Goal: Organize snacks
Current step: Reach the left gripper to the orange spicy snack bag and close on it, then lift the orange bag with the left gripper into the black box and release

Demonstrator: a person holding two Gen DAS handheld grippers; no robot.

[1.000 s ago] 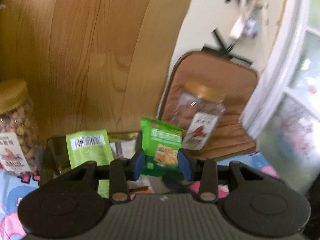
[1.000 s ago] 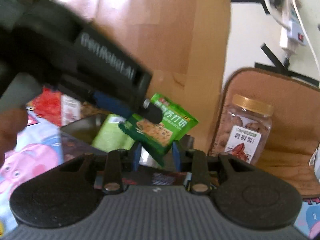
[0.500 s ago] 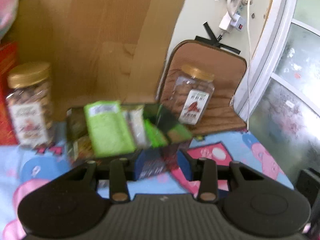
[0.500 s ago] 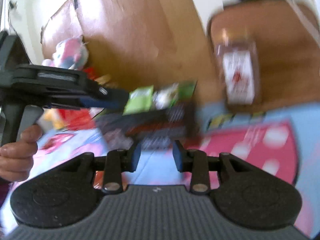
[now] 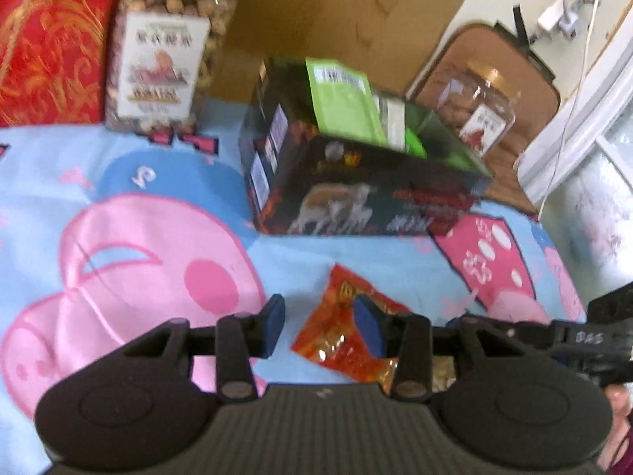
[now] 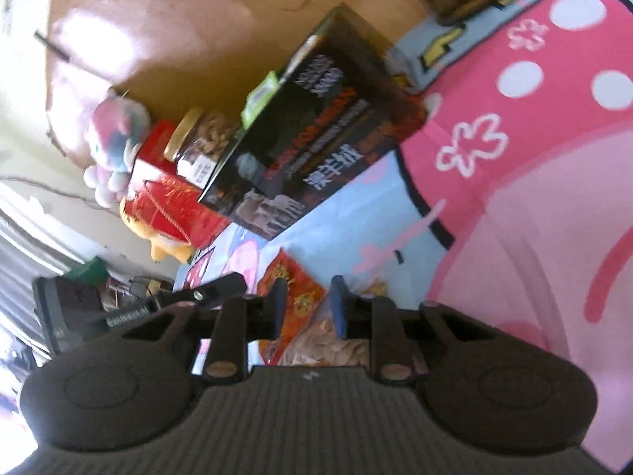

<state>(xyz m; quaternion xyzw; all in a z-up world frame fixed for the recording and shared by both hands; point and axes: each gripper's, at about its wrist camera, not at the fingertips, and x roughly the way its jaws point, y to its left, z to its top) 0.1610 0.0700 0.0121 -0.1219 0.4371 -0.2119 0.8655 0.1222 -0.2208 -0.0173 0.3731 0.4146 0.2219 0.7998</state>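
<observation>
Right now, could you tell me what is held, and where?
Nothing clearly yet: the left gripper, just opening, and right gripper, just closing, both straddle the red-orange foil snack packet.

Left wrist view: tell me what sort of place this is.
Probably a home room, perhaps a child's bedroom. A cartoon-pig cloth covers the surface, soft toys sit by the wooden panel, and a charger hangs on the wall beside a window.
</observation>
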